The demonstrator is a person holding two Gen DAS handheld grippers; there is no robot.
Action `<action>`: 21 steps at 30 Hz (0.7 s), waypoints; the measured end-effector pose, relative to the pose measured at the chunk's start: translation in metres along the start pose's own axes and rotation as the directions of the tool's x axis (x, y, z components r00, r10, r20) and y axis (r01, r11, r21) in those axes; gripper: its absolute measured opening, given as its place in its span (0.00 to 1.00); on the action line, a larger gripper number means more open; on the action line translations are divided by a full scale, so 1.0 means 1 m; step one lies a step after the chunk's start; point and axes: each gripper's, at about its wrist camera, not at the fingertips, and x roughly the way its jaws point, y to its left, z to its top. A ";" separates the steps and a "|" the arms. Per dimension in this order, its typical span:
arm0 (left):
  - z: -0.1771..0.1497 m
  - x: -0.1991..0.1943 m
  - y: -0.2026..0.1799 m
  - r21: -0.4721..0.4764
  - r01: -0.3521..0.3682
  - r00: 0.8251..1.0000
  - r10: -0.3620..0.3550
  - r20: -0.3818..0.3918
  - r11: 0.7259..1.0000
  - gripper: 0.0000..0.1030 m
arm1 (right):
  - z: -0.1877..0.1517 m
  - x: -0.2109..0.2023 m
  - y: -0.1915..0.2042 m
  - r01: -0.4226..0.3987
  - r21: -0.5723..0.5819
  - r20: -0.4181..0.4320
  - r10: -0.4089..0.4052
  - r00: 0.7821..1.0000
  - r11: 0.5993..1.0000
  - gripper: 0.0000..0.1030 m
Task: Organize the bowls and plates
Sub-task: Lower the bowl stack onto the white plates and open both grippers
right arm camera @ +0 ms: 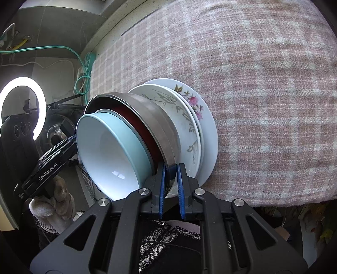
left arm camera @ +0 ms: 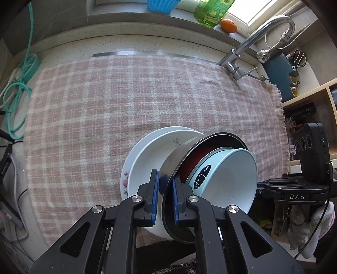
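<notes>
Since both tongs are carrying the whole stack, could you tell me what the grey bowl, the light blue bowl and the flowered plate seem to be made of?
Grey bowl: probably steel; dull brushed sheen, thin rolled rim. Light blue bowl: likely glazed ceramic, possibly melamine; glossy white inside with sharp highlights. Flowered plate: probably glazed porcelain; smooth white surface with printed pink flowers.

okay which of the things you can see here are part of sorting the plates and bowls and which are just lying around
Part of the job:
light blue bowl
steel bowl
white plate
floral plate
left gripper and right gripper, both clamped on the steel bowl's rim

Just lying about:
checked cloth
faucet
green bottle
orange
teal cable
ring light
</notes>
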 end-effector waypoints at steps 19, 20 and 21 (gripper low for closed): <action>-0.002 0.018 0.021 -0.059 0.029 0.999 -0.030 -0.026 0.998 0.06 | 0.010 -0.002 0.006 -0.002 -0.035 0.024 0.003 1.000 0.999 0.12; -0.002 0.018 0.021 -0.056 0.029 0.999 -0.031 -0.026 0.998 0.06 | 0.010 -0.003 0.008 0.003 -0.043 0.029 -0.001 1.000 0.999 0.12; -0.002 0.017 0.021 -0.055 0.031 0.999 -0.032 -0.026 0.998 0.06 | 0.010 -0.003 0.010 0.010 -0.056 0.034 -0.008 0.999 0.998 0.12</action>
